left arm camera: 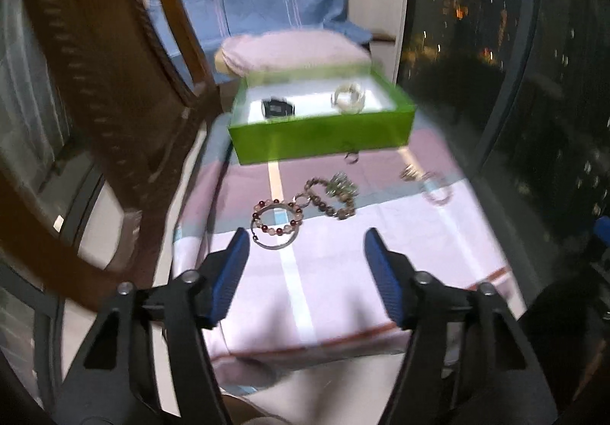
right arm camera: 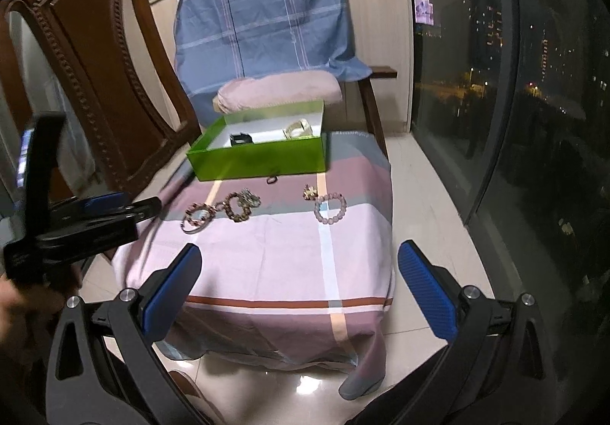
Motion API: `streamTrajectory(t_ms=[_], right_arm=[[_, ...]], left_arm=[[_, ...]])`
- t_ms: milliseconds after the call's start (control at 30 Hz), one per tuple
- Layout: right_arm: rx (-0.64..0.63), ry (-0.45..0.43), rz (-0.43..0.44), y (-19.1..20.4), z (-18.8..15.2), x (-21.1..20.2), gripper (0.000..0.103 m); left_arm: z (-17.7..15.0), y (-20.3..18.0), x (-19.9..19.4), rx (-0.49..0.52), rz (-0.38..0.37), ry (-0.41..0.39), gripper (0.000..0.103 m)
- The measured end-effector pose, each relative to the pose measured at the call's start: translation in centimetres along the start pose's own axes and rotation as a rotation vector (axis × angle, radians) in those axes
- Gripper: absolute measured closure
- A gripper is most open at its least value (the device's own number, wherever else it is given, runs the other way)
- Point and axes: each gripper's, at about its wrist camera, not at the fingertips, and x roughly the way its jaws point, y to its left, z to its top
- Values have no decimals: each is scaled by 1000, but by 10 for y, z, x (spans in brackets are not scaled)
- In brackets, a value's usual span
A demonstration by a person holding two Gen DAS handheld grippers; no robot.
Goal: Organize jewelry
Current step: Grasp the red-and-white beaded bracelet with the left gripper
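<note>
A green box stands at the far end of a cloth-covered table. It holds a black item and a white bracelet. On the cloth lie a red-and-pink bead bracelet, a brown bead bracelet, a pink bead bracelet, a small ring and a brooch. My left gripper is open and empty, just short of the red-and-pink bracelet; it also shows in the right wrist view. My right gripper is open and empty above the table's near edge.
A carved wooden chair stands left of the table. A second chair behind carries a blue plaid cloth and a pink cushion. A dark glass window runs along the right. The floor is tiled.
</note>
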Motion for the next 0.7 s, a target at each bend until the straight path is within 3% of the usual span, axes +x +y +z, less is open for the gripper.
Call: streamTrajectory(t_ms=[67,467,667,700], right_arm=[[1,25,5,-3,1,15,3],[20,120,25,-14,-3,80,3],[21,138,26,-16,-3,89,3],[20,143,27,-16,-4,90,3]], left_arm=[[5,3,28,23,21,43,55],[10,14,115,117,6,172,56],[13,8,133,133,1,196,67],[14,8,136,132,7,201,73]])
